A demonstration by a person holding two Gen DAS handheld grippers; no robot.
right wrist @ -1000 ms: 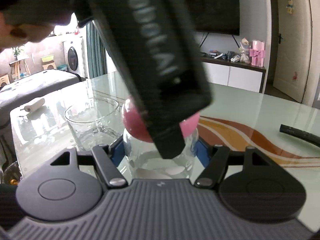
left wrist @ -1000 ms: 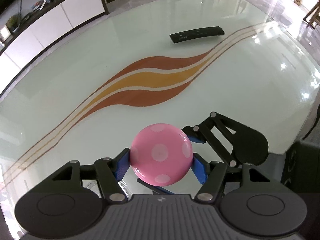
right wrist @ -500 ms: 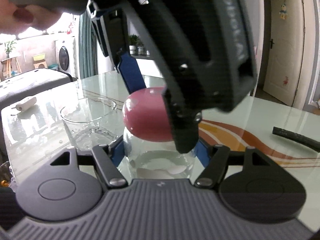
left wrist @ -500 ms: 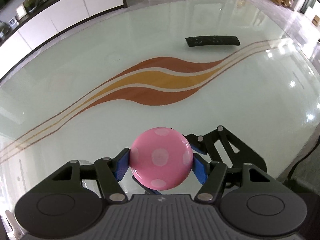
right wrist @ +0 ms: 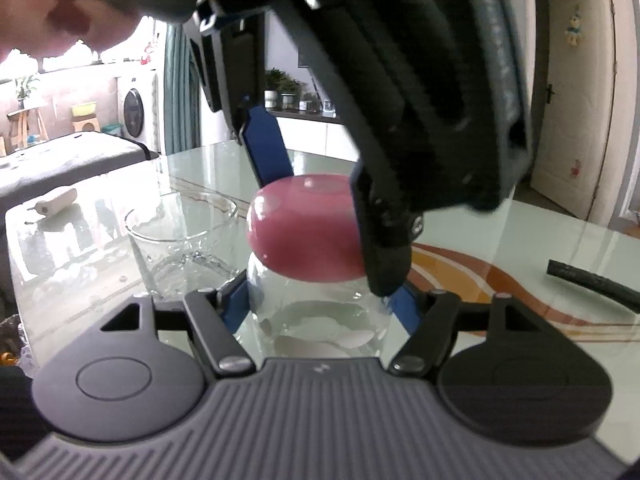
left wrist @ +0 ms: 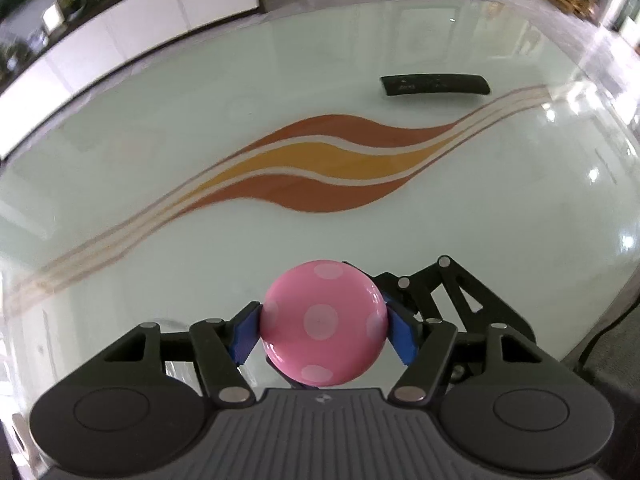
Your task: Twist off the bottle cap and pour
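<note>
The left claw (left wrist: 324,330) points down at the tabletop (left wrist: 200,120) from above. Its two blue pads are clamped on opposite sides of the cap (left wrist: 324,328), a pink dome with pale dots. In the left wrist view the cap fills the gap between the pads and hides what lies below it. The black linkage of the other tool shows just beyond the cap, to its right.

The right claw (right wrist: 320,304) is held level with the tabletop (right wrist: 560,240). Its blue pads are closed against the sides of the bottle (right wrist: 320,320), a clear container that stands upright on the glass. The cap (right wrist: 304,232) sits on top of the bottle; whether a gap separates the two cannot be told. The left claw (right wrist: 320,216) comes down from the upper part of the right wrist view, with one blue finger (right wrist: 266,148) touching the far left side of the cap and a black link covering its right side. Part of a hand (right wrist: 60,20) shows at the upper left, on the left tool.

A clear glass bowl (right wrist: 180,236) stands just beside the bottle, on its left. A black remote control (left wrist: 435,85) lies flat on the tabletop, well apart from the bottle, near the far end of an orange and brown wave pattern (left wrist: 320,172) in the glass. A white cabinet (left wrist: 120,36) stands beyond the table edge.
</note>
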